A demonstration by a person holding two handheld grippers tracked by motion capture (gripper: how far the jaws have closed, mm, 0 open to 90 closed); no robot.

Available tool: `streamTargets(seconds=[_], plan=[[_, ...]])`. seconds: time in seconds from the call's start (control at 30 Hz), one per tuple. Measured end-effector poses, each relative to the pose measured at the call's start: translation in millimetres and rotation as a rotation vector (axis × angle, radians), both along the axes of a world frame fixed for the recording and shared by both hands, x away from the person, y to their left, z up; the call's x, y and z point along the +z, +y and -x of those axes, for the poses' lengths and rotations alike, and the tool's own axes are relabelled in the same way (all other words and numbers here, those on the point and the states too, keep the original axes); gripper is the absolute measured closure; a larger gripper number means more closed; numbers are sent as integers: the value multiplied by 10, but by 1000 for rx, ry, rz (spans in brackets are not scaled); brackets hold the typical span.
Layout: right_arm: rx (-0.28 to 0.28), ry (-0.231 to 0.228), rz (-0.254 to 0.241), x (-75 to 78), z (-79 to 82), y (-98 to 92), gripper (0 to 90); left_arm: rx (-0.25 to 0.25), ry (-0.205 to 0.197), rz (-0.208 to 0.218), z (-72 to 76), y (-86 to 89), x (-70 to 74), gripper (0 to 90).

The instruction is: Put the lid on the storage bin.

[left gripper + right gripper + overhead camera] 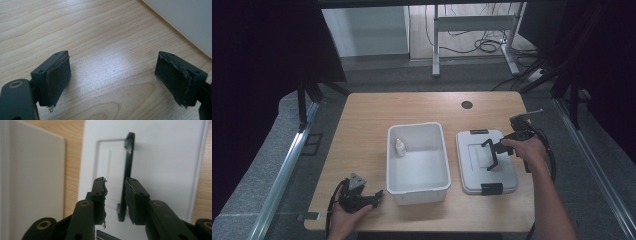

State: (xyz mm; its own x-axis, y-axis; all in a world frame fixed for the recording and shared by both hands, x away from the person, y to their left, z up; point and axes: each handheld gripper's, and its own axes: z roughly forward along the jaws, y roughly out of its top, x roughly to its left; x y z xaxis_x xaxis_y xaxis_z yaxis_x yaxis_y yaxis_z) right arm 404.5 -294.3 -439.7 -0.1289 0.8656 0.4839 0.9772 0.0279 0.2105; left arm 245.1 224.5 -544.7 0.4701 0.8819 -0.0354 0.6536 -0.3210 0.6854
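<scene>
A white lid [472, 180] lies flat on the table right of an open white bin [417, 187]. The lid's black handle [486, 145] stands raised. My right gripper [498, 150] reaches over the lid from the right. In the right gripper view the handle [128, 157] stands upright between the jaws of my right gripper [116, 186]; the right pad lies against it and a gap separates it from the left pad, so the gripper is open. My left gripper [379, 194] rests at the table's front left, open [112, 80] over bare wood.
A small white bottle [400, 147] stands inside the bin at its far left. Black latches [479, 132] [491, 189] sit at the lid's far and near ends. The bin's wall [185, 20] is close to the left gripper. A cable hole [467, 105] marks the table's back.
</scene>
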Motion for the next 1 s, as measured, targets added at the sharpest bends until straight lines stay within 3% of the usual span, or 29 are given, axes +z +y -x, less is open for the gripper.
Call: streamTargets(seconds=[0.17, 0.3, 0.53, 1.0], plan=[[8, 17, 9, -91, -55, 52, 688, 0, 0, 0, 1, 0, 0, 132], [18, 64, 21, -161, -118, 47, 747, -1, 0, -2, 3, 1, 1, 133], [22, 107, 5, -258, -156, 31, 798, -1, 0, -1, 2, 1, 0, 132], [-48, 143, 10, -272, -145, 53, 846, -1, 0, -1, 2, 1, 0, 132]])
